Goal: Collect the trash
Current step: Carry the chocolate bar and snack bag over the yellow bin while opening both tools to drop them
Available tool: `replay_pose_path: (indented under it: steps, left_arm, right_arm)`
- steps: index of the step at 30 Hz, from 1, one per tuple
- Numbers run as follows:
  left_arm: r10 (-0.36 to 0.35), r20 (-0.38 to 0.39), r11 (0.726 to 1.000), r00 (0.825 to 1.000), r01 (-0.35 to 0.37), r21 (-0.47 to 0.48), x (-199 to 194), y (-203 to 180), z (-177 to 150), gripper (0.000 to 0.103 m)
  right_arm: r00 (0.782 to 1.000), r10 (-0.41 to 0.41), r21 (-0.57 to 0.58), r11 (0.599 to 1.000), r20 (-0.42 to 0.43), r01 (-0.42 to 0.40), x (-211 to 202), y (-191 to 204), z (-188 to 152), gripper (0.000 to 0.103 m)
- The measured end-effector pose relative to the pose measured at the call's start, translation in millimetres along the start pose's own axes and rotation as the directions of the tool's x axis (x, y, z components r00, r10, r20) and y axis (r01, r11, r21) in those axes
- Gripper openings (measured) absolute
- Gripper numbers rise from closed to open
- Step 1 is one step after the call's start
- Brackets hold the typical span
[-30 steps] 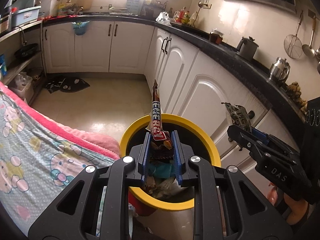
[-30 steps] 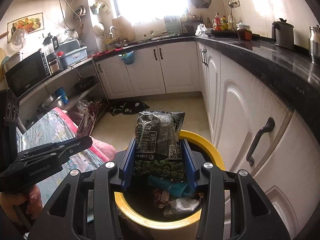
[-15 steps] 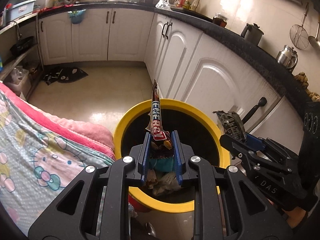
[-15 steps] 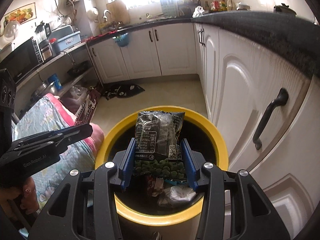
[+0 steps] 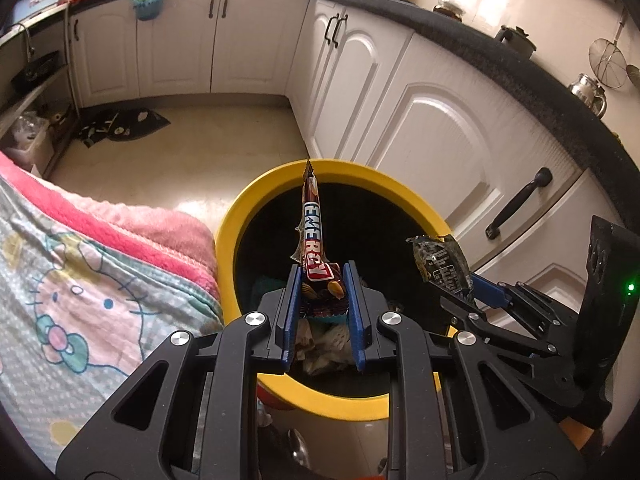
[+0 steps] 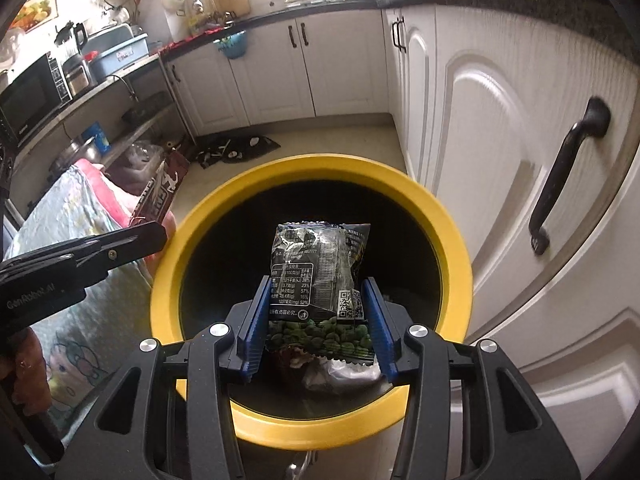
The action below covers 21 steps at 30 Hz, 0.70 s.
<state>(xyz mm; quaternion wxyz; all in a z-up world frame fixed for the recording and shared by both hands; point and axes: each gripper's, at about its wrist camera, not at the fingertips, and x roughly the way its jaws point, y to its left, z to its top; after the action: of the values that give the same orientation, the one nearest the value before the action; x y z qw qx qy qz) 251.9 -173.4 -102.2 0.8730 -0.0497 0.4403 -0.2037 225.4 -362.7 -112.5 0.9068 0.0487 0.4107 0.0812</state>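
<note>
A: Looking down into the yellow-rimmed bin (image 6: 452,256), with both grippers over its black mouth. Seen anything in the left gripper (image 5: 322,300)?

B: Pinching a red-and-brown snack bar wrapper (image 5: 314,240) between the blue pads, narrow gap, wrapper standing upright with its crimped tip level with the far rim of the bin in the left wrist view.

A: And the right gripper (image 6: 318,316)?

B: Clamped on a dark bag of green peas (image 6: 320,280), pads pressing both side edges, bag upright, printed back panel and a square code facing the camera. Showing in the left view too, off to the right, over the rim's near right side.

A: Anything already in the bin?

B: Crumpled wrappers and a bit of teal at the bottom, directly under both sets of fingers. Hard to name any single piece.

A: Around the bin?

B: White cabinet doors (image 6: 500,160) with black handles just to the right. To the left, a pink-edged cartoon blanket (image 5: 100,280), touching or nearly touching the rim. Cream floor tiles (image 5: 200,148) beyond, a dark mat (image 5: 120,126) further back.
</note>
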Motion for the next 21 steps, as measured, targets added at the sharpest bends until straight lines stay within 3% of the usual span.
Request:
replay_pose_path:
  steps: [21]
  left_arm:
    - [0.032,-0.050,0.999,0.998,-0.033,-0.017,18,1,-3,0.017]
  right_arm:
    - [0.999,-0.023,0.021,0.999,-0.023,0.024,12,-4,-1,0.049]
